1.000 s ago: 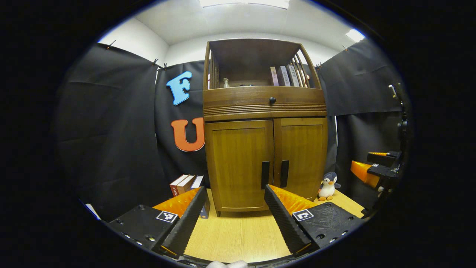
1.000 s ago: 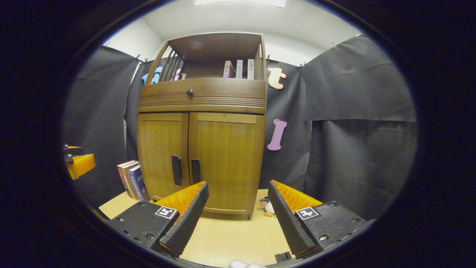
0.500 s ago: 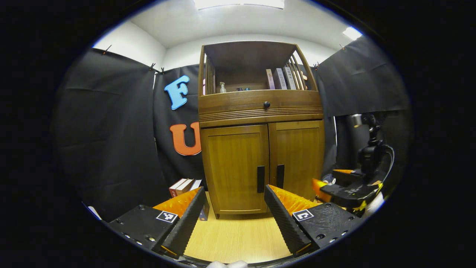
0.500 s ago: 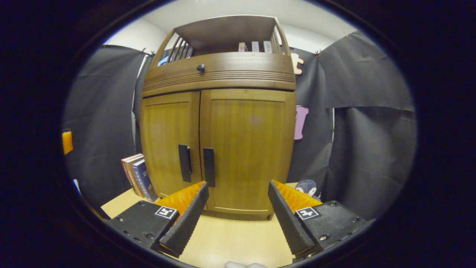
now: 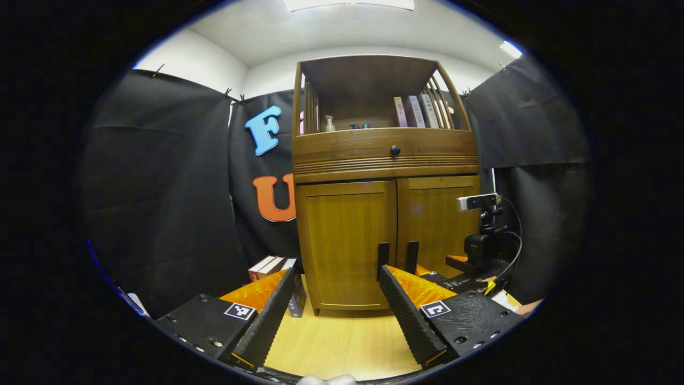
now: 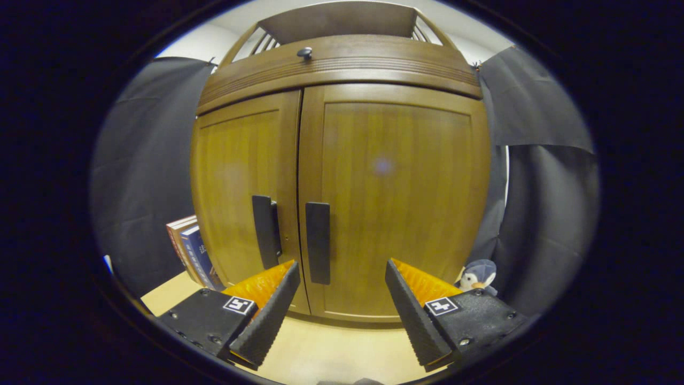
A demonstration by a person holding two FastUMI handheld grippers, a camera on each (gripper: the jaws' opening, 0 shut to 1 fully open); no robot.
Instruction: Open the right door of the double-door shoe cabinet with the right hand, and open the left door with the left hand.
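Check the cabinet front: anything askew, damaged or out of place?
Nothing stands out. Both brown wooden cabinet doors sit shut and flush, black bar handles upright and parallel; the right claw hangs open before them.

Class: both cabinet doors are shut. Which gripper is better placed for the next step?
Right. The right gripper is open, close before the right door's handle; the left gripper sits farther back.

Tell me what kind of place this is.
Most likely a staged recording booth, not a lived-in home. Black cloth hangs on all sides as walls, clipped along the top. A wooden shoe cabinet stands on a light wood surface, with books leaning beside it and a toy penguin.
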